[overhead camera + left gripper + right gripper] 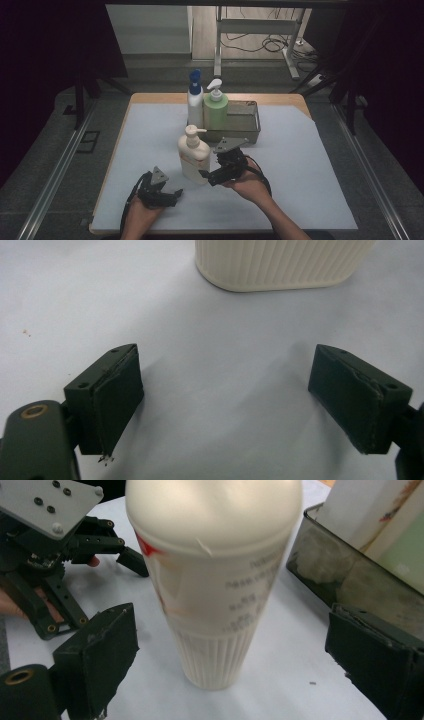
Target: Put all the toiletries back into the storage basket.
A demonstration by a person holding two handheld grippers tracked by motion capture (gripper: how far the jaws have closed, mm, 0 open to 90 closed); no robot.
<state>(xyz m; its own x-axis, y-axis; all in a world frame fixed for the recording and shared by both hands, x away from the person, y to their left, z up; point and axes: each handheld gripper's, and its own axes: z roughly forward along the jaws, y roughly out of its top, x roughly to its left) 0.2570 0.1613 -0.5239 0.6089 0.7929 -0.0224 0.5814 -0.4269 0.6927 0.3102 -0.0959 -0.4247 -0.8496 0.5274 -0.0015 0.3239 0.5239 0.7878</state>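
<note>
A cream pump bottle (pixel 194 152) stands upright on the white mat (pixel 300 170), in front of the metal tray (pixel 247 131). My right gripper (pixel 206 175) is at the bottle's right side, low down, with its jaws pointing left. In the right gripper view the bottle (pixel 215 595) stands between the wide-apart jaws of the right gripper (pixel 232 630), and neither pad touches it. My left gripper (pixel 175 192) rests on the mat to the front left of the bottle. In its own view the left gripper (pixel 225 380) is open over bare mat, with the bottle's ribbed base (pixel 280 265) ahead.
A green pump bottle (pixel 215 107) and a white bottle with a blue cap (pixel 195 97) stand at the tray's left end. The tray wall (pixel 350 575) is close on the right of the right gripper. The left gripper (pixel 75 545) lies beyond the bottle in that view.
</note>
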